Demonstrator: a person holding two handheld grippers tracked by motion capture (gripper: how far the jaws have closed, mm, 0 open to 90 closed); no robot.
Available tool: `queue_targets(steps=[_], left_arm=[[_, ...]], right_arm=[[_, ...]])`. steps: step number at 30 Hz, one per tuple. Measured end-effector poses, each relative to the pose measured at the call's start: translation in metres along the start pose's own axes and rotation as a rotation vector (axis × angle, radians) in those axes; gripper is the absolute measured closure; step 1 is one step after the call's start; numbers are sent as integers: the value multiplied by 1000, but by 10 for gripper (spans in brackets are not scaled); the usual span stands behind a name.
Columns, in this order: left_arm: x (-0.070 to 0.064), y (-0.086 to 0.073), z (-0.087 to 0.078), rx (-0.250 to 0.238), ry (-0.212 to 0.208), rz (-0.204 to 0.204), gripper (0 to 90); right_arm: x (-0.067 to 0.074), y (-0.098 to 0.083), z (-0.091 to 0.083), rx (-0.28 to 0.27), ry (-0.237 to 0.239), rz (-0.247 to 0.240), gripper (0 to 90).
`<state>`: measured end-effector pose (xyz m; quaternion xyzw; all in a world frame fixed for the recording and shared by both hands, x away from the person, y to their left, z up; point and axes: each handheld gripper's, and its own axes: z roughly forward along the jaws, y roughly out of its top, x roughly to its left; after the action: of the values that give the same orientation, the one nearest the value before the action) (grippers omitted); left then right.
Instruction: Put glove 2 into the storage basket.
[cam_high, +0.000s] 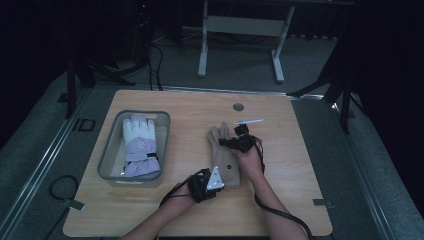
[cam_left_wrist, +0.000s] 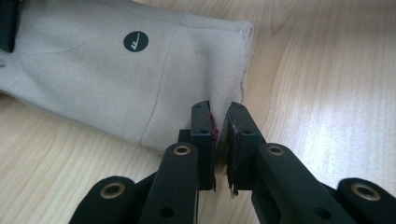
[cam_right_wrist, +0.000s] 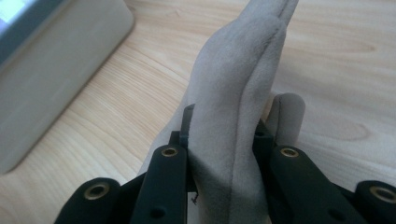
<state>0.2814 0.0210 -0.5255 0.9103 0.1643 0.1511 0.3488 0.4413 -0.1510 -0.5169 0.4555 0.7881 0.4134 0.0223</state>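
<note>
Left claw (cam_high: 216, 183) pinches the beige glove's (cam_high: 226, 157) cuff on the worktop (cam_high: 190, 110); right claw (cam_high: 235, 141) clamps its fingers. Matching white glove (cam_high: 140, 145) already in grey bin (cam_high: 107, 165); lifting and binning remain.

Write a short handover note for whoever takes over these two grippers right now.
Left gripper: shut on the cuff edge of the beige glove.
Right gripper: shut on that glove's fingers.
The beige glove lies on the table, right of the grey bin.
Done: a white and lilac glove lies in the bin.
Left, probably: lift the beige glove and place it in the bin too.
</note>
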Motion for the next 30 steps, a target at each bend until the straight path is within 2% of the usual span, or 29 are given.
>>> queue_targets(steps=[6,14,23,30], left_arm=[[3,5,-15,-9,11,3,833],[8,6,-41,-18,36,9,833],[17,-3,-67,-13,57,-1,834],[24,-12,-86,-6,69,-16,833]], right_arm=[[9,10,-9,-16,-5,-16,747],[29,24,-18,-59,22,-59,746],[57,42,-11,-72,42,-116,746],[80,56,-1,-75,76,-146,746]])
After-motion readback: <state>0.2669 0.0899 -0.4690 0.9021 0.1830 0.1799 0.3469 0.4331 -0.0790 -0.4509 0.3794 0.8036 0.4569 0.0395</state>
